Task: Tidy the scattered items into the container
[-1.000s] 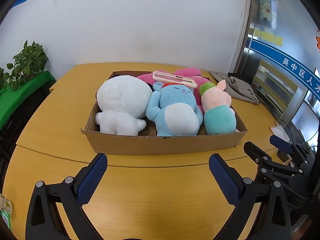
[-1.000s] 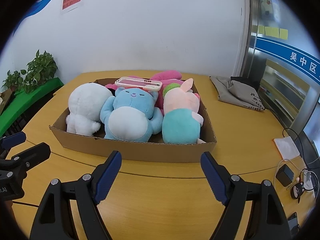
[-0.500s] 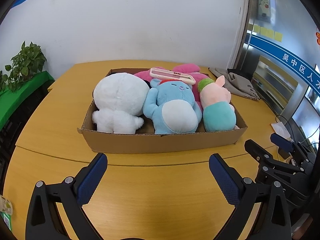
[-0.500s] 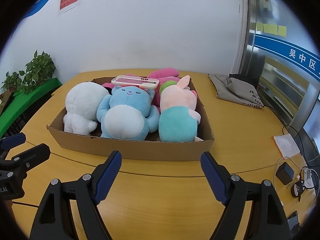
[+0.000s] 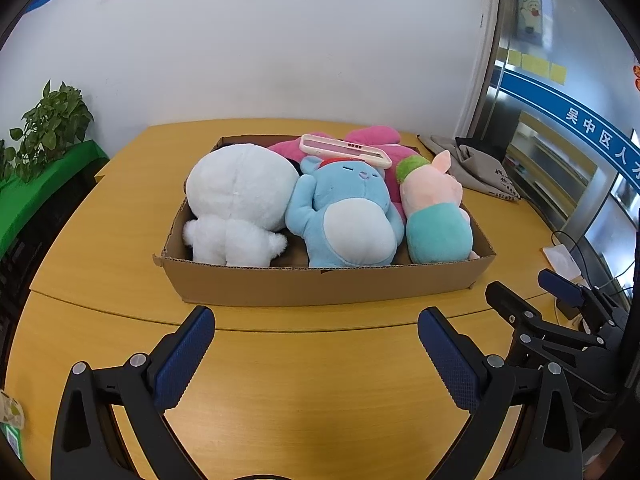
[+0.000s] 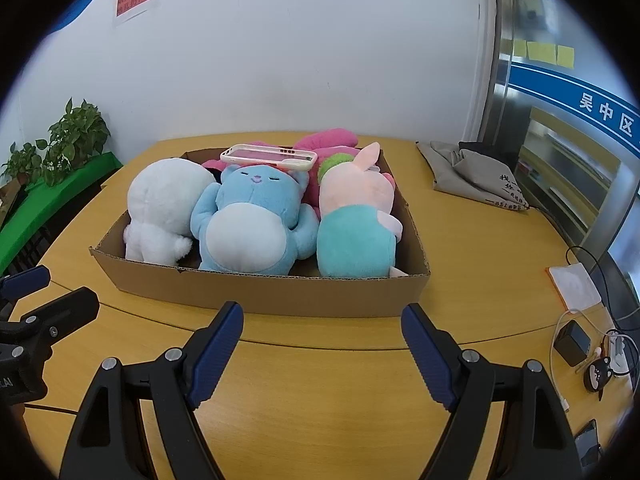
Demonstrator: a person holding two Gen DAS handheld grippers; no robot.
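Observation:
A shallow cardboard box (image 5: 320, 286) (image 6: 272, 290) sits on the wooden table. It holds a white plush (image 5: 240, 208) (image 6: 166, 208), a blue plush (image 5: 348, 220) (image 6: 252, 228), a pink and teal plush (image 5: 436, 216) (image 6: 356, 228) and a magenta plush (image 5: 372, 138) (image 6: 328, 140) at the back. A pink phone case (image 5: 346, 151) (image 6: 268, 157) lies on top. My left gripper (image 5: 316, 320) and right gripper (image 6: 322, 314) are open and empty, above the table just in front of the box.
A grey folded bag (image 5: 472, 168) (image 6: 476, 176) lies right of the box. A white pad (image 6: 574, 286), a charger with cables (image 6: 572, 342) and a phone (image 6: 588, 444) sit at the right table edge. Potted plants (image 5: 48, 128) stand on a green shelf to the left.
Both grippers stay open. In both views the box sits slightly lower and nearer than a second ago; the toys and the phone case keep their places in it.

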